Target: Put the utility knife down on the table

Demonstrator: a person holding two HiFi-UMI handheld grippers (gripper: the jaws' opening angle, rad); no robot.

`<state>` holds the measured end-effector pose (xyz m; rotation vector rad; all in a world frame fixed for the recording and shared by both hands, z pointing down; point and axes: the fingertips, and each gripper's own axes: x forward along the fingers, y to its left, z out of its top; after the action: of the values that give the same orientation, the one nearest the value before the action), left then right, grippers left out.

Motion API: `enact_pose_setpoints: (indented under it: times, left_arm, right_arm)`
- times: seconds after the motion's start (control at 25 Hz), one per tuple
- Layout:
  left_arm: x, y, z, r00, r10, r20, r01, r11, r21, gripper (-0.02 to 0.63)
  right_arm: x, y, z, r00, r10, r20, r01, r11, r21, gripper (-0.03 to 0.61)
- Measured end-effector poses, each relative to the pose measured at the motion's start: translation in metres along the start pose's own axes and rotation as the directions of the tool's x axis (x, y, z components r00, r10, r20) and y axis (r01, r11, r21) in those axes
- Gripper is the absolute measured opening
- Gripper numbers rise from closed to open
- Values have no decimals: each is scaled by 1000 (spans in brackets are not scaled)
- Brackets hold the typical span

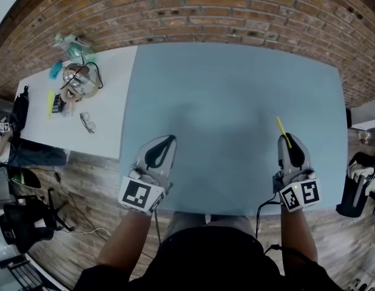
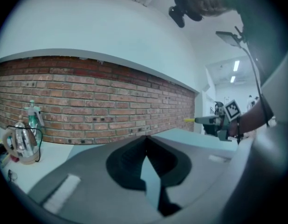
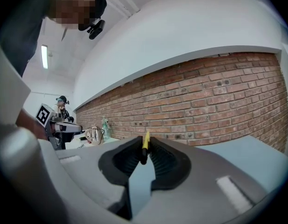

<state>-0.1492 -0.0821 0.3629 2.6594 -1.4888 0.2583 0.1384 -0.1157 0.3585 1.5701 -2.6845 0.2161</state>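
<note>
Above table (image 1: 236,90) | right gripper (image 1: 289,140) clamps utility knife (image 1: 283,131), pointing forward along jaws | left gripper (image 1: 169,139) closed, empty

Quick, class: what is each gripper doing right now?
Left gripper: closed, empty.
Right gripper: closed on the knife.

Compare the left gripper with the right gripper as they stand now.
The left gripper has its jaws together on nothing; the right gripper is shut on the yellow knife. Nothing sticks out past the left gripper's tips; the knife juts forward past the right gripper's. Both are held over the near part of the table.
</note>
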Motion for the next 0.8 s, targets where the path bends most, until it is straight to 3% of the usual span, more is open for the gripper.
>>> enact_pose_setpoints:
  times: [0.2,0.8]
  left_arm:
    - [-5,-7,-5,999,-34,-19,34,999,0,2]
    - [18,9,0,999,-30,-21,30,999,21,2]
  right_arm:
    - [2,7,-2,1000,12,7,-12,1000,10,54]
    - [8,3,-14,1000,-7,-12,8,1000,25,54]
